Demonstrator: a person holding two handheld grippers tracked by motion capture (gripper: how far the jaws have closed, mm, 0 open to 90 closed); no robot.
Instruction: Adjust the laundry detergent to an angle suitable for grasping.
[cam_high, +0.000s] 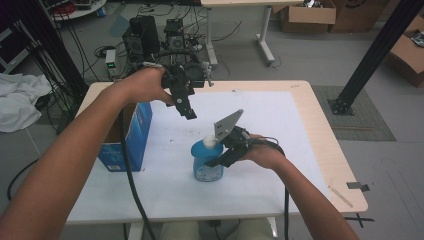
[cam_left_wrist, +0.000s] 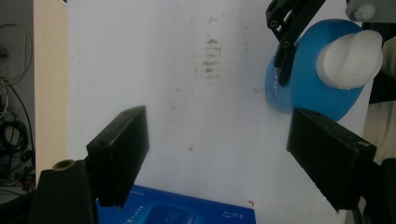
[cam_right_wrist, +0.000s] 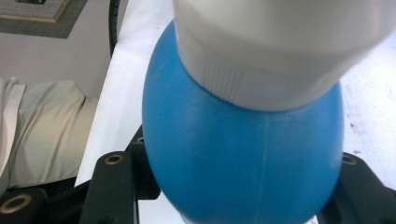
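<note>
Two tongs at work. Right tongs (cam_high: 220, 150) pinch the blue bottle (cam_high: 207, 161) round its body just under the white cap (cam_high: 210, 141); bottle stands upright on the white surface (cam_high: 260, 150), approx. mid-surface, a bit near. In the right gripper view the jaws sit on either side of the bottle (cam_right_wrist: 243, 154), so the hold looks firm. Left tongs (cam_high: 186, 106) hang above and to the far left of the cap, jaws spread wide, nothing btwn them; in the left gripper view the cap (cam_left_wrist: 349, 60) lies beyond and to the right of the left tongs (cam_left_wrist: 217, 154).

Progress, my guess: bottle steadied = done; grabbing and twisting the cap = still to do, w/ left tongs needing to drop onto it.

Room: blue box (cam_high: 125, 137) stands at the left edge, near the left forearm, apart from the bottle. Plenty of bare surface right and far of the bottle; near edge is not far behind it.
</note>
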